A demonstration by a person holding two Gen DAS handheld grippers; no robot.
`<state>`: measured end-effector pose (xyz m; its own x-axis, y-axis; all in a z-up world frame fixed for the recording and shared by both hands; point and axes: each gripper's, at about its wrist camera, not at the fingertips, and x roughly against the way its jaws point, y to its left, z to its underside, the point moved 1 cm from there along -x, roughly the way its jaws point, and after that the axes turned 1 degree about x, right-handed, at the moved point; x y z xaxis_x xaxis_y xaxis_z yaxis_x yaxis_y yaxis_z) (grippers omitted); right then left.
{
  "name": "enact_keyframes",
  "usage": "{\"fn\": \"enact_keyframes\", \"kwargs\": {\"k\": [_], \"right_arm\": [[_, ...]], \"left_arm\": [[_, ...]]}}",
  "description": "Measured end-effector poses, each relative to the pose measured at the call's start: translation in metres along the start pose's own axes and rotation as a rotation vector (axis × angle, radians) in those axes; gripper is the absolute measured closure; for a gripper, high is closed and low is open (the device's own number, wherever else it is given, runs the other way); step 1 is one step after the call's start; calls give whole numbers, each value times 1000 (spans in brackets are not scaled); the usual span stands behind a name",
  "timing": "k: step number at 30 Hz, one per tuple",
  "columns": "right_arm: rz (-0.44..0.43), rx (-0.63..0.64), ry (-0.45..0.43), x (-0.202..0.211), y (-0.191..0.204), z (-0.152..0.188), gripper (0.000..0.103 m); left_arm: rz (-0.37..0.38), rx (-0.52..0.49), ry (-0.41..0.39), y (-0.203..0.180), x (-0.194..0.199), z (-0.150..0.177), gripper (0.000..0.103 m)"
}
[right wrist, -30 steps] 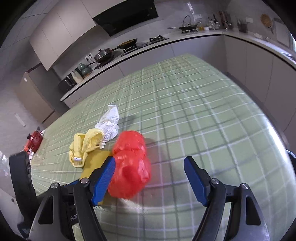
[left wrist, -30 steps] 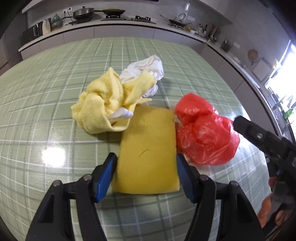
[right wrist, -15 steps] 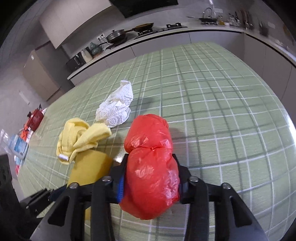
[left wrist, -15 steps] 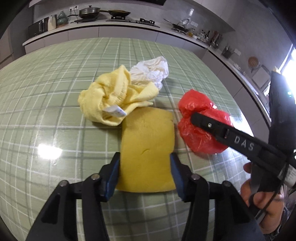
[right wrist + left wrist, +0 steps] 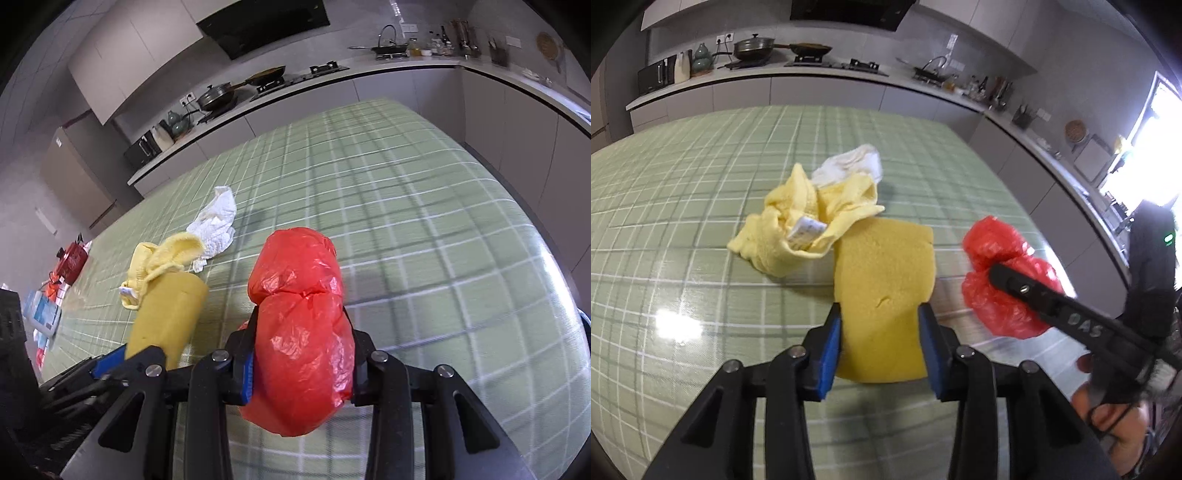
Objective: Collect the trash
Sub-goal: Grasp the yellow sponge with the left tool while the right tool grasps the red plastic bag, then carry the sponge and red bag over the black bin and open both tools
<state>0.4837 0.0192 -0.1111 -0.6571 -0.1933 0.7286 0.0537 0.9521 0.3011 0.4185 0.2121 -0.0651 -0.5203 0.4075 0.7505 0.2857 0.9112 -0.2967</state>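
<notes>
1. Left tongs (image 5: 880, 334) are clamped on the near end of the yellow sponge (image 5: 884, 288) – both blue pads press its sides. From the right wrist view the sponge (image 5: 168, 319) looks raised at an angle off the tabletop (image 5: 424, 229), though I can't tell if its far end is touching.
2. Right tongs (image 5: 301, 356) are squeezed shut on the red plastic bag (image 5: 301, 332), which bulges out above and below the pads. In the left view the same bag (image 5: 1001, 280) sits just right of the sponge with one black finger of the right tongs across it.
3. The crumpled yellow cloth (image 5: 801, 221) lies on the green checked tabletop right at the sponge's far left corner – a white label shows in its folds.
4. A wadded white paper towel (image 5: 855, 164) sits just behind the cloth, touching it.
5. Kitchen counter in the background with pans on the stove (image 5: 783, 50).
</notes>
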Motion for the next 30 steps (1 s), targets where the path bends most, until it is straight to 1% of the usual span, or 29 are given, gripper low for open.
{"fn": "enact_keyframes", "kwargs": {"k": [2, 4, 5, 8, 9, 11, 12, 13, 15, 18, 20, 24, 26, 30], "right_arm": [[0, -1, -1, 5, -8, 3, 65], [-8, -1, 4, 10, -16, 5, 65], [-9, 2, 4, 13, -19, 6, 65], [-15, 15, 11, 19, -32, 9, 65], [-14, 17, 11, 21, -36, 9, 65], [-18, 15, 11, 26, -46, 10, 65], [-20, 15, 12, 27, -49, 10, 65], [-21, 16, 10, 29, -53, 10, 65], [-29, 18, 10, 32, -58, 10, 65], [-38, 22, 10, 34, -64, 11, 65], [-43, 20, 6, 36, -67, 10, 65], [-44, 8, -5, 44, -74, 7, 65], [-43, -2, -17, 50, -76, 6, 65], [-26, -17, -41, 65, -77, 10, 65]], "left_arm": [[5, -10, 0, -10, 0, 1, 63], [-5, -22, 23, -17, -7, 5, 63], [-9, -23, 44, -21, -13, 9, 60], [-43, 5, 90, -28, -29, 16, 46], [-52, 19, 95, -32, -34, 17, 43], [-74, 2, 85, -42, -41, 16, 42], [-97, -22, 75, -47, -45, 17, 43], [-115, -33, 67, -50, -49, 17, 46], [-124, -16, 50, -50, -49, 16, 56], [-118, 11, 31, -52, -43, 15, 65], [-87, 16, 1, -57, -31, 15, 66], [0, -4, -45, -76, -6, 9, 66], [15, -27, -59, -84, 2, 5, 66], [16, -58, -63, -87, 3, 3, 66]]}}
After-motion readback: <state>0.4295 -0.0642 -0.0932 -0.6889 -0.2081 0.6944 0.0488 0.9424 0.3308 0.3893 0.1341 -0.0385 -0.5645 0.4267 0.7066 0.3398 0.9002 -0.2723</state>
